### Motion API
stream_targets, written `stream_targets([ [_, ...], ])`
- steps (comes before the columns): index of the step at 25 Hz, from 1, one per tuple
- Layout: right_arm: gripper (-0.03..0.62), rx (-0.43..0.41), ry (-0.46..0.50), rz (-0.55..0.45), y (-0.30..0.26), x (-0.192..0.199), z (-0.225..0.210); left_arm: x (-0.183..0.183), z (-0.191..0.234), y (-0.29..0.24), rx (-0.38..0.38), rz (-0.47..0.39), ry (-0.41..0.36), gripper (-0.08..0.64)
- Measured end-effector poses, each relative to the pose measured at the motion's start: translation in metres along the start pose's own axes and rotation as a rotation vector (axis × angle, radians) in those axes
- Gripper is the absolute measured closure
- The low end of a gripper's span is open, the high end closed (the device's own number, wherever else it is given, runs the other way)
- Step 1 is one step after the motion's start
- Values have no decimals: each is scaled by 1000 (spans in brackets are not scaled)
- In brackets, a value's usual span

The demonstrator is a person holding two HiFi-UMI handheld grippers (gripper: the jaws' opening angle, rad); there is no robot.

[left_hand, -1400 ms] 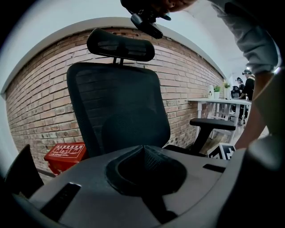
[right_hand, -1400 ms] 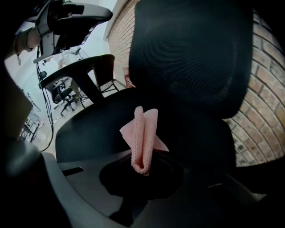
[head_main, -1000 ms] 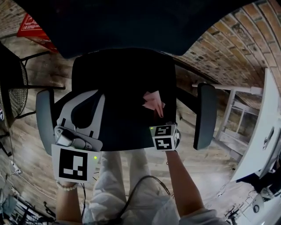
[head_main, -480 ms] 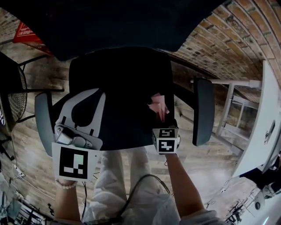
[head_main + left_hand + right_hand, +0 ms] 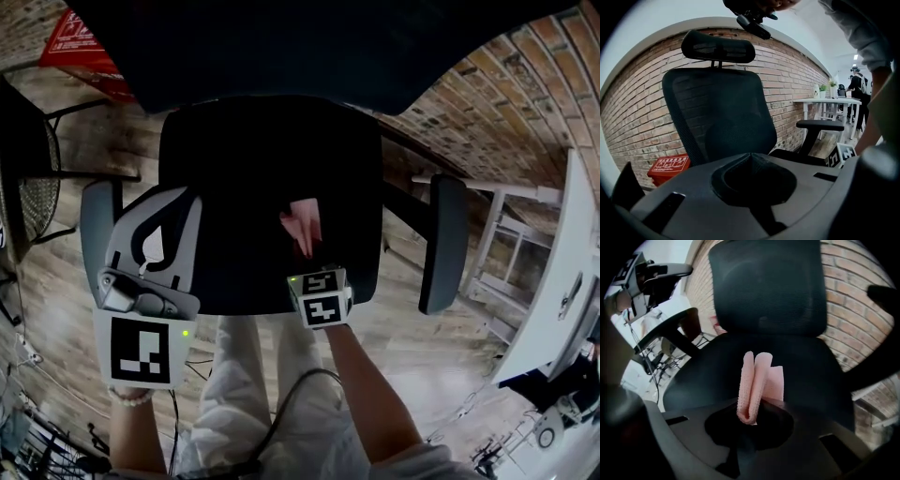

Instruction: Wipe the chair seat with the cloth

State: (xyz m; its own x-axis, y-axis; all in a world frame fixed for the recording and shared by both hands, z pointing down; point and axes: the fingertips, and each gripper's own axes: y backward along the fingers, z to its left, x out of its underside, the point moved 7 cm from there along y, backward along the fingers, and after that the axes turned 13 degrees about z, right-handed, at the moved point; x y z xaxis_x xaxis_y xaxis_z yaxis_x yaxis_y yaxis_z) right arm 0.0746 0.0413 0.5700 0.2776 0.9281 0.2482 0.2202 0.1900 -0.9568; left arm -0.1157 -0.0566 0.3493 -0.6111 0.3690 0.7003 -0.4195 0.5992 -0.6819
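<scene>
Our right gripper (image 5: 307, 258) comes in from the 6 o'clock edge of the black chair seat (image 5: 234, 178). Its jaws are clamped tight on the folded pink cloth (image 5: 302, 223). The cloth sticks out over the seat, toward 5 o'clock from its middle; we cannot tell whether it touches. Our left gripper (image 5: 167, 214) hangs at the seat's 8 o'clock, beside the grey armrest (image 5: 94, 220), jaws closed together on nothing.
</scene>
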Motion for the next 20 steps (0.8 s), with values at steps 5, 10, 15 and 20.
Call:
stream_targets([
  [5, 538, -85, 146, 8, -17, -21, 47, 23, 19, 15, -75, 14, 194, 541],
  [10, 538, -168, 291, 16, -25, -41, 98, 39, 36, 31, -119, 17, 243, 541],
  [15, 538, -241, 405, 14, -29, -53, 149, 49, 51, 43, -144, 2, 266, 541],
  [20, 538, -317, 483, 19, -31, -56, 193, 55, 57, 49, -155, -3, 269, 541],
])
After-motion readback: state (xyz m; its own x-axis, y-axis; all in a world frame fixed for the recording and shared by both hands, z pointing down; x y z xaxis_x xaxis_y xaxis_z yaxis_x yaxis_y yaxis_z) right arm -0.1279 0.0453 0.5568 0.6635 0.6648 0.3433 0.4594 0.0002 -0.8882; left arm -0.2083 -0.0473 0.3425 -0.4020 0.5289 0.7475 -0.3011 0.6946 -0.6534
